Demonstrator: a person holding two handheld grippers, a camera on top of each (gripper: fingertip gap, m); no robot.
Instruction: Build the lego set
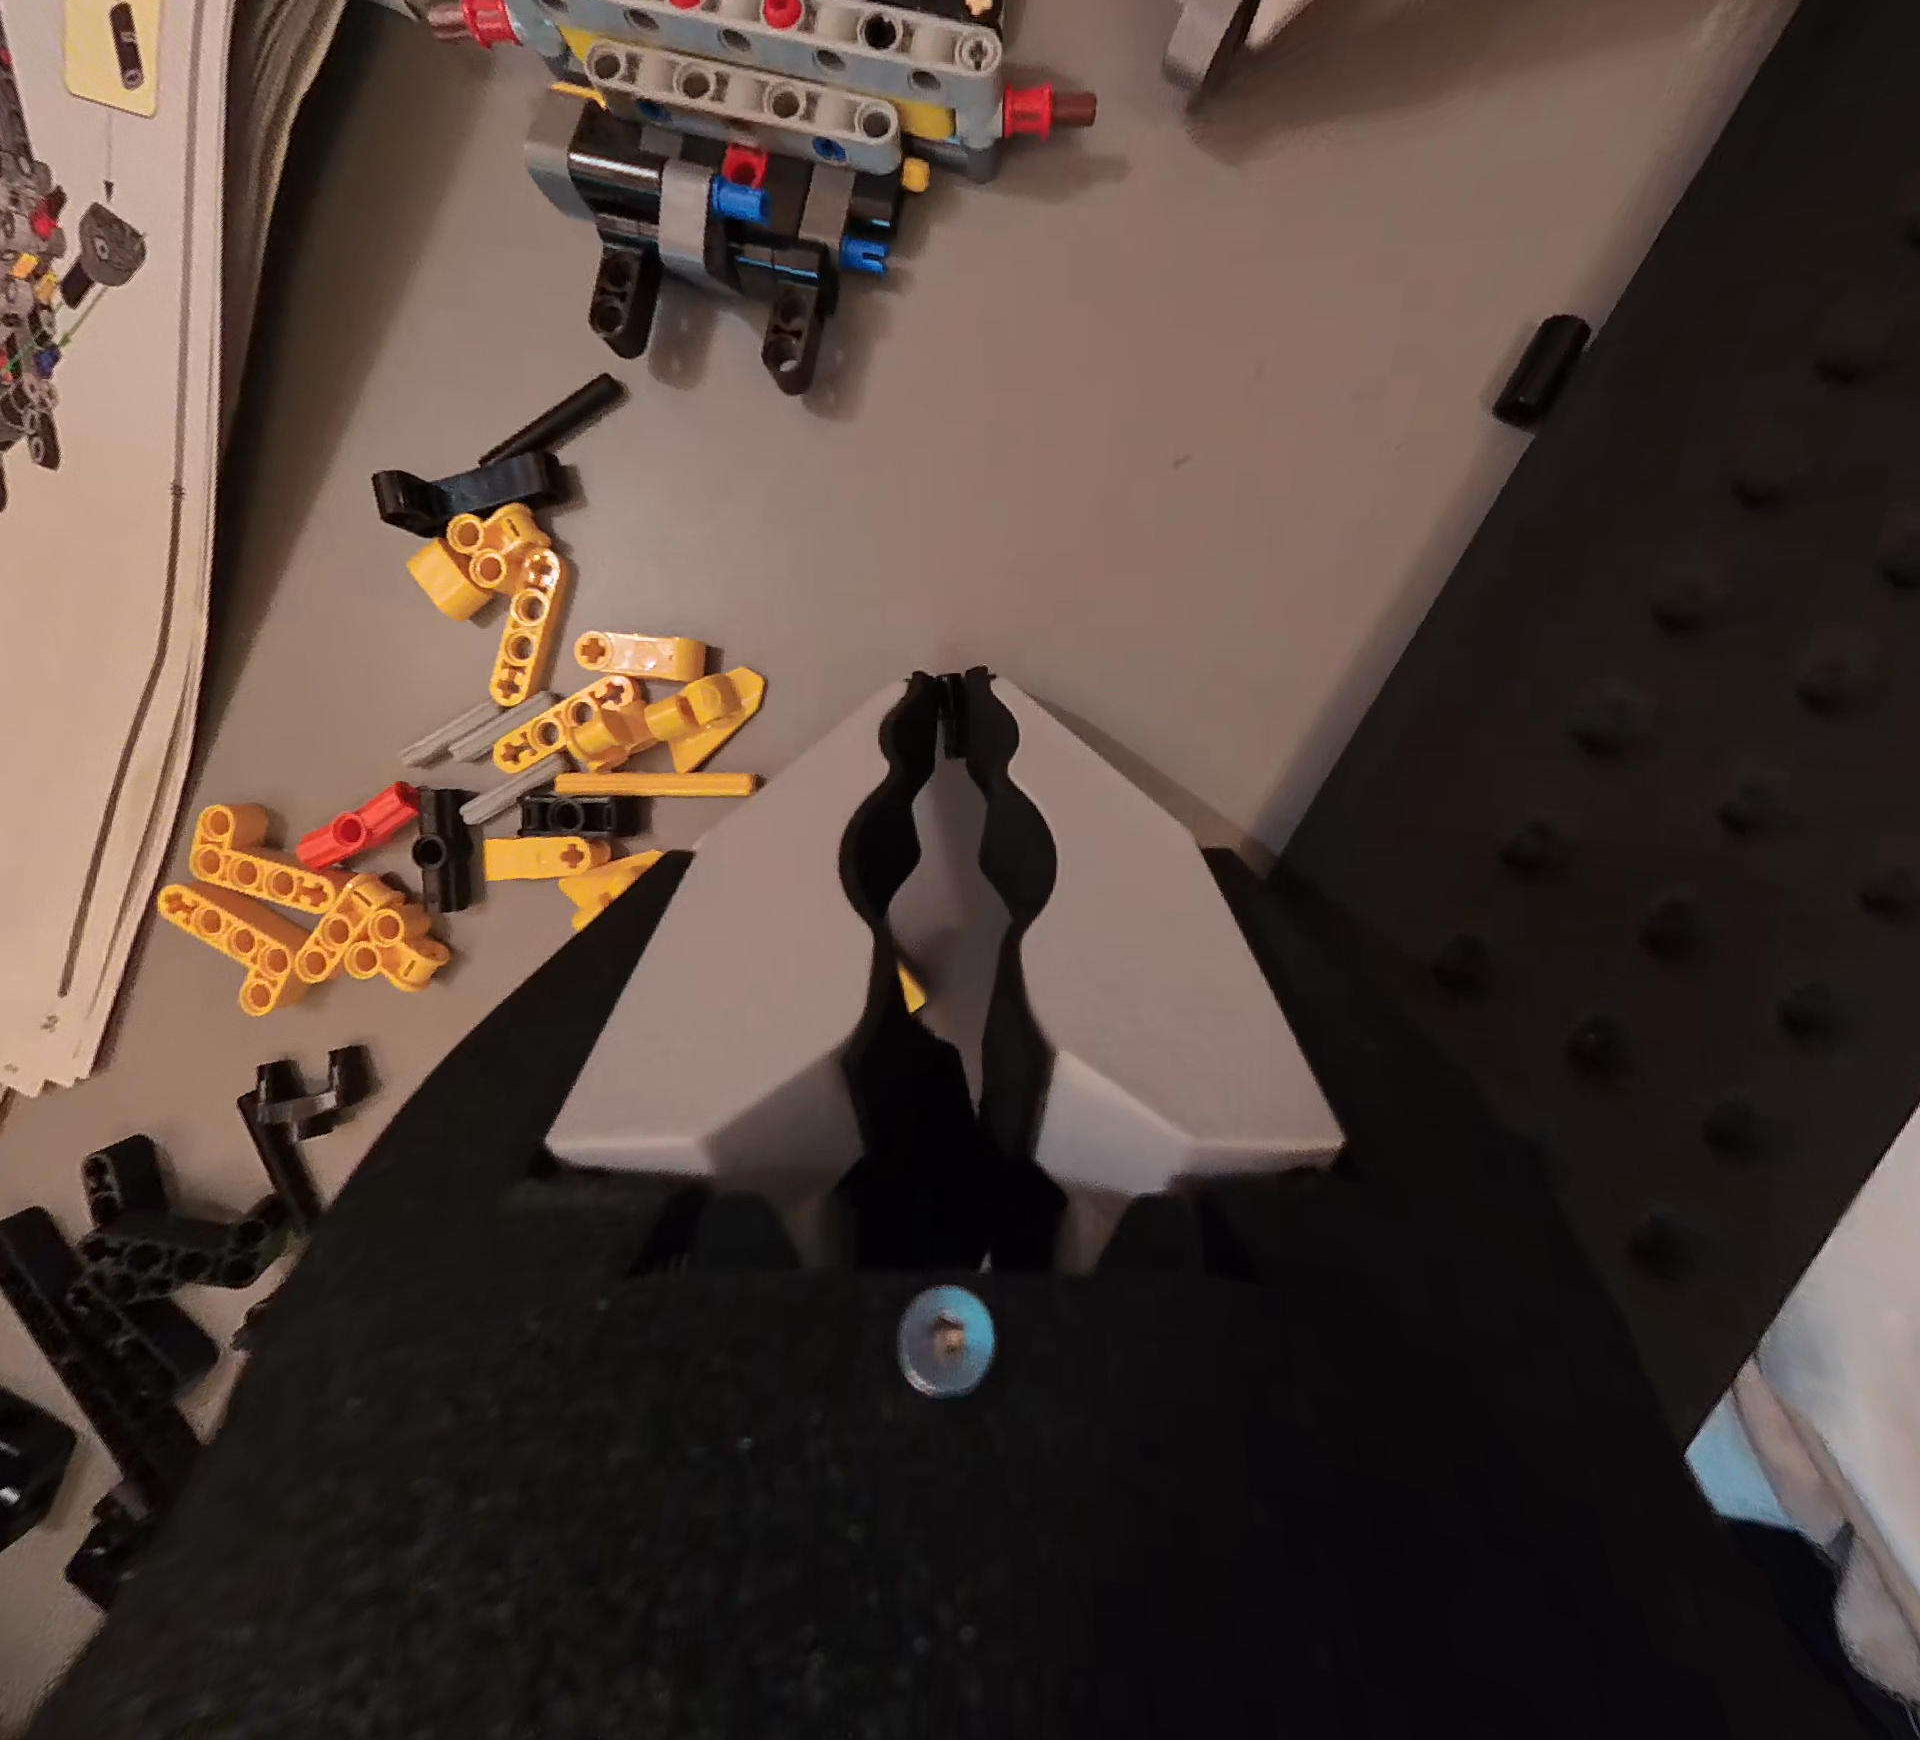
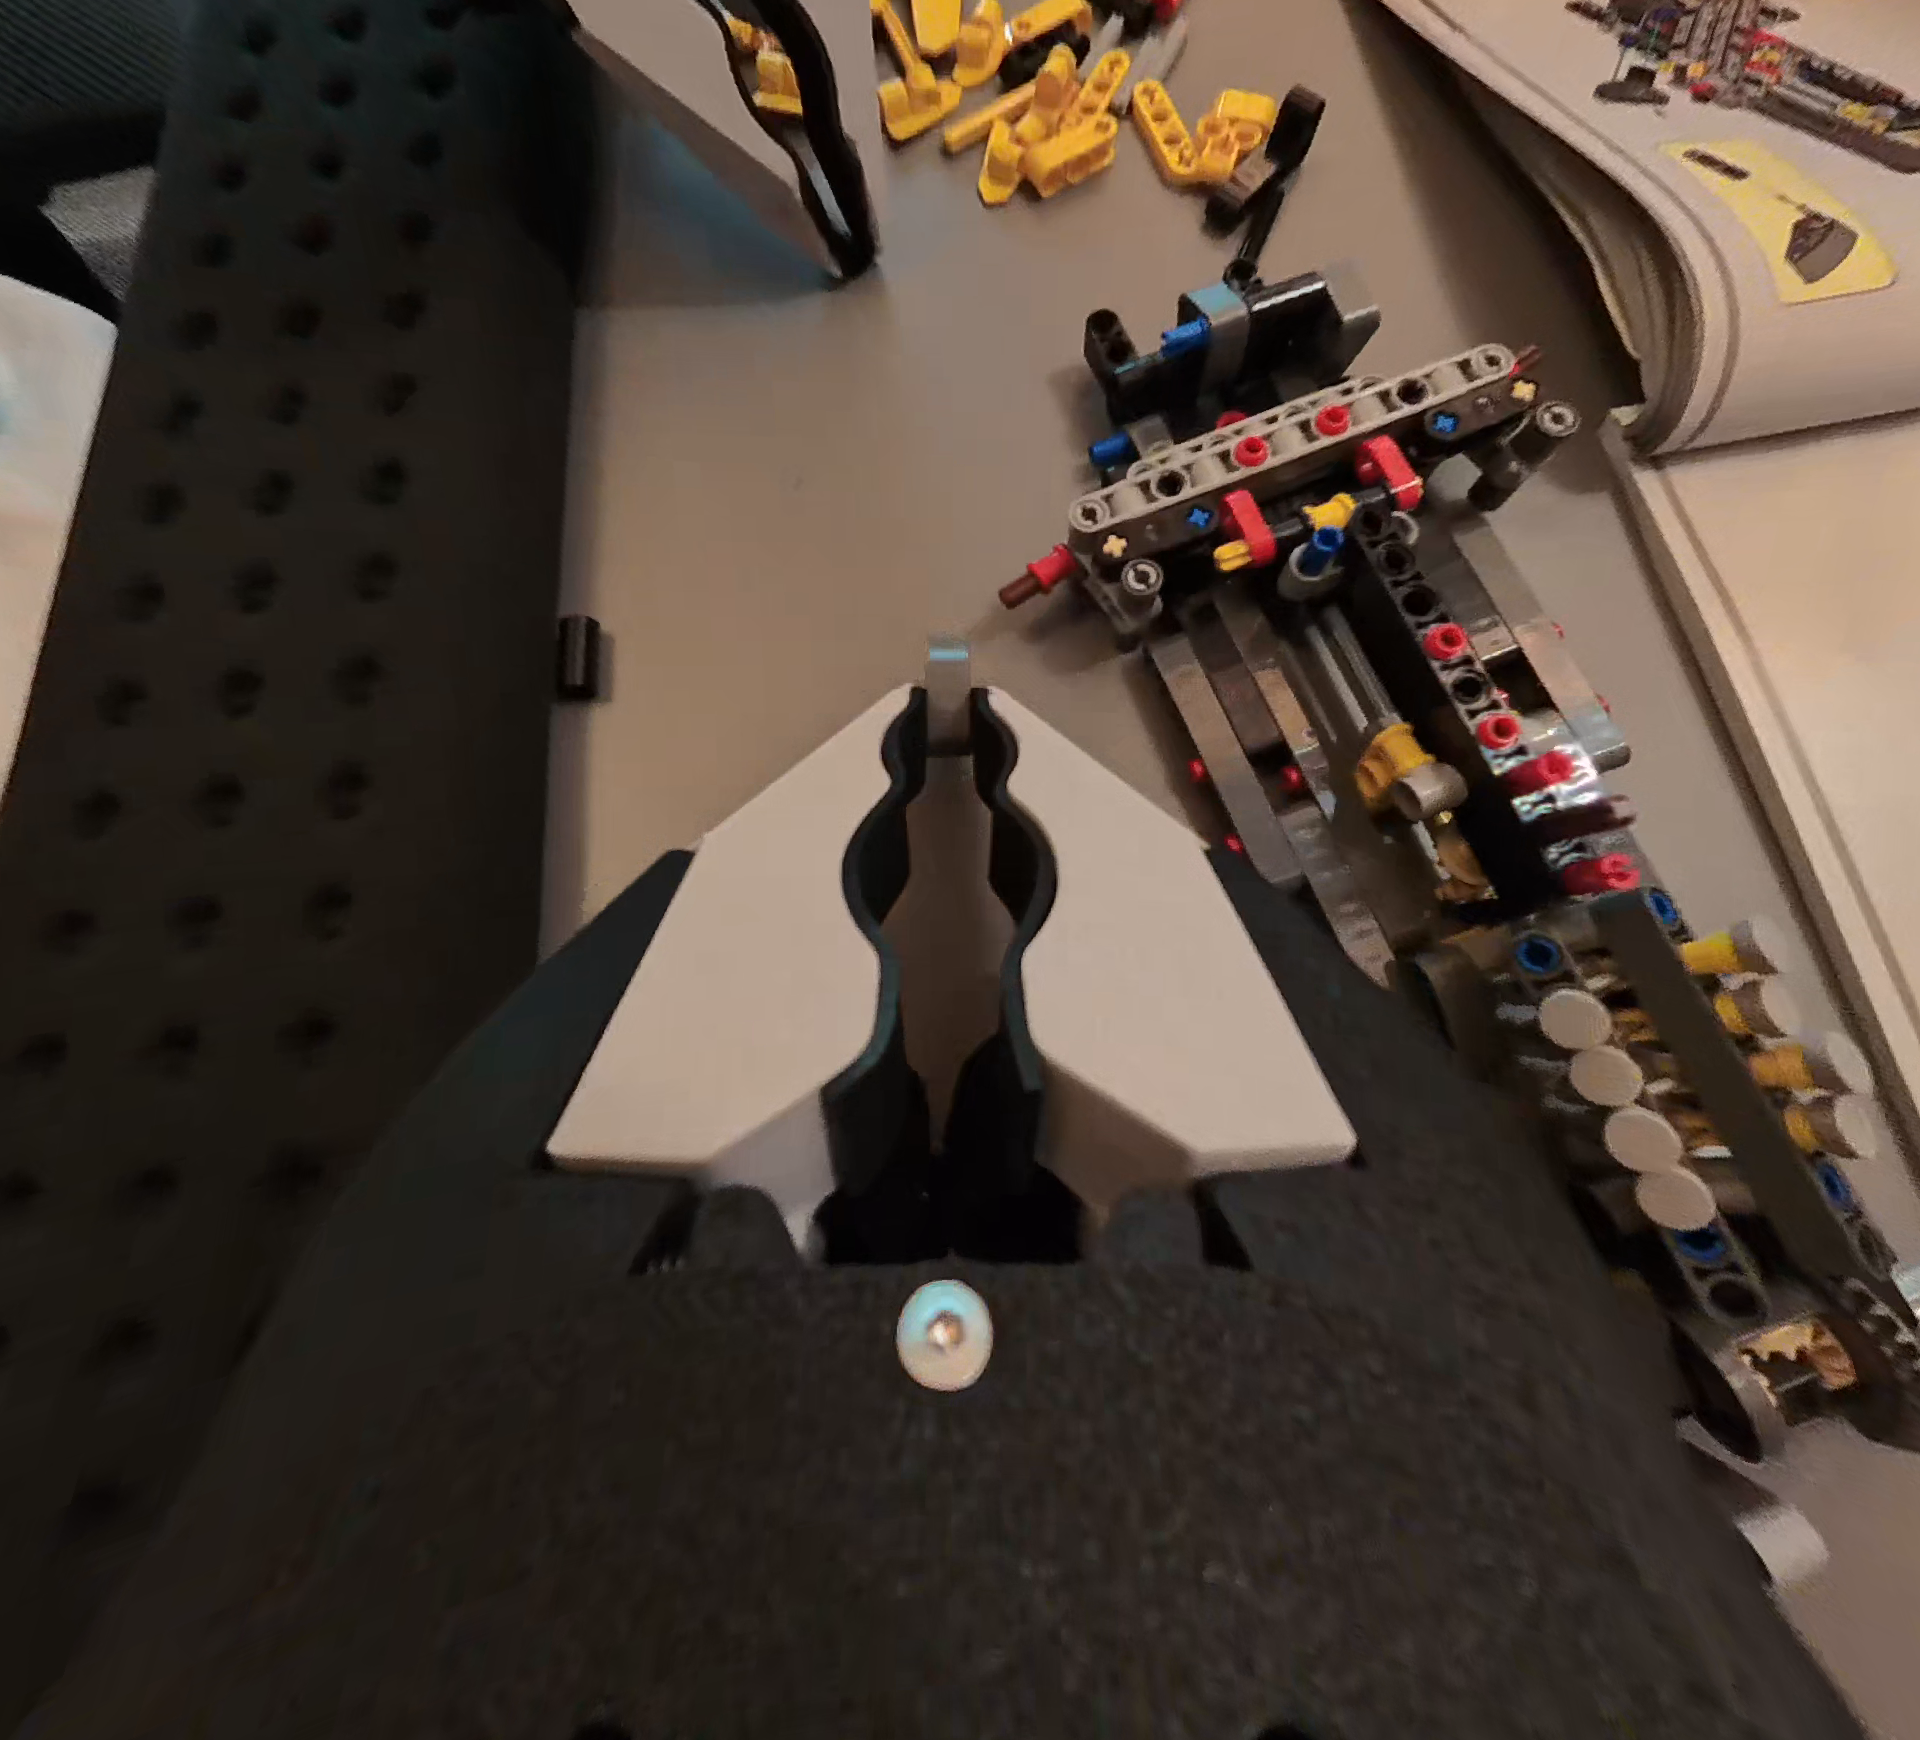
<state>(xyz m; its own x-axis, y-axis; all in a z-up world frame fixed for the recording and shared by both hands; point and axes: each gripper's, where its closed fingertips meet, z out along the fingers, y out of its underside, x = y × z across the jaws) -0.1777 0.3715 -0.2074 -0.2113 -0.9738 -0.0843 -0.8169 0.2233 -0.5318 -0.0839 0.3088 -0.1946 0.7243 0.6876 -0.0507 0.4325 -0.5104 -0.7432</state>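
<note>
**Both tongs loaded, model waiting between them**

On the grey table (image 1: 1143,402), the half-built lego model (image 1: 748,59) lies flat, its long black and grey chassis running toward the right wrist camera. Judged reason: lying flat, it will not roll while parts are brought to it.

Left gripper (image 1: 949,703): tips pinched together on a small thin black piece (image 1: 950,724), held above bare table just beside the loose yellow parts (image 1: 540,724). What kind of piece it is I cannot tell.

Right gripper (image 2: 948,714): clenched on a small grey piece (image 2: 948,688), which sticks up past the tips; it is near the model's cross-beam end, apart from it. Probably the two pieces are to be joined, or one fitted to the model.

Instruction booklet (image 2: 1714,163) lies open beside the model, presumably for reference. A stray black connector (image 2: 578,656) rests against the edge of the black studded mat (image 2: 260,547).

Build judged mid-way: many parts unsorted.
</note>
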